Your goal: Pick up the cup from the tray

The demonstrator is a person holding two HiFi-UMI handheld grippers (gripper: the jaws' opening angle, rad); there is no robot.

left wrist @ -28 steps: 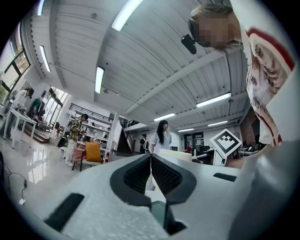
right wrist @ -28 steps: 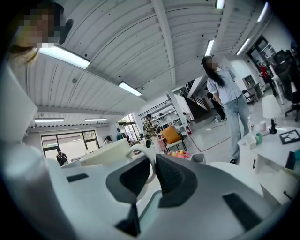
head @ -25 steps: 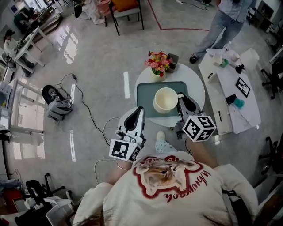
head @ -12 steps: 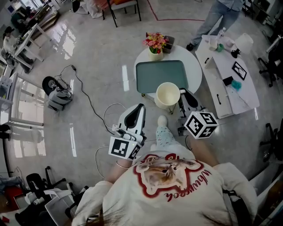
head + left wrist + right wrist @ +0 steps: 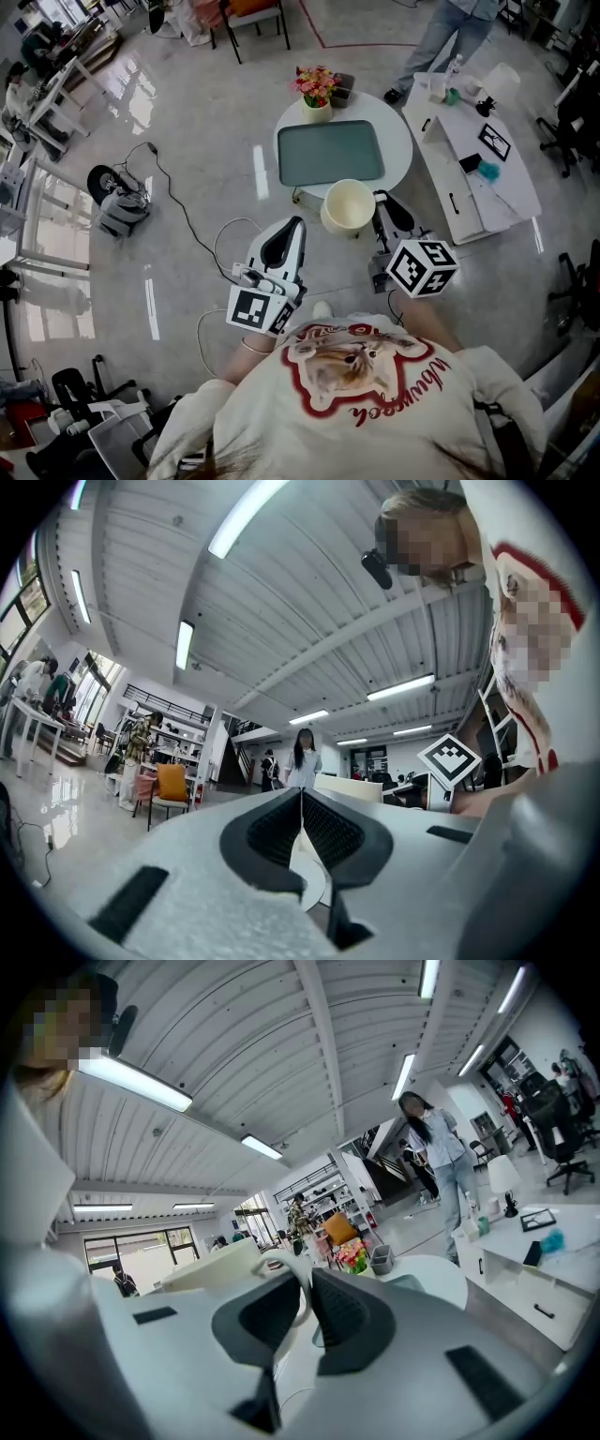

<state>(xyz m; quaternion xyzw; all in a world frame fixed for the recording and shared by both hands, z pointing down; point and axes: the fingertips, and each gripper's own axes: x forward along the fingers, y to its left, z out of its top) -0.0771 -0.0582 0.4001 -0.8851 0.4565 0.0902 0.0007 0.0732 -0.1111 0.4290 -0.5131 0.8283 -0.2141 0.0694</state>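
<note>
Cup: off the tray, in the air over the floor, between the round tabletop and me. Mouth up, roughly level, looks empty.

Grip: right hand-held gripper has it by the handle. Jaws are nearly together with the loop pinched between the pads. The cup body hangs off to that gripper's left.

Why the handle: I judge the body too wide for these jaws. The loop is the only part thin enough to clamp.

Left: left hand-held gripper has its jaws pressed flat together with nothing between them. It sits low and left of the cup, well apart from it. I read it as idle, parked clear of the carry path.

Tray: bare and flat on the tabletop, with a flower pot at its far-left corner.

Status: the pick looks done, since the cup is up and clear of both tray and tabletop.

Risk: it's a single pinch on a thin loop with the weight offset to one side, so the cup could pivot about the pads. I'd keep the wrist level and move slowly.

Next: the task names no drop point, so my call is to hold steady at this height.
</note>
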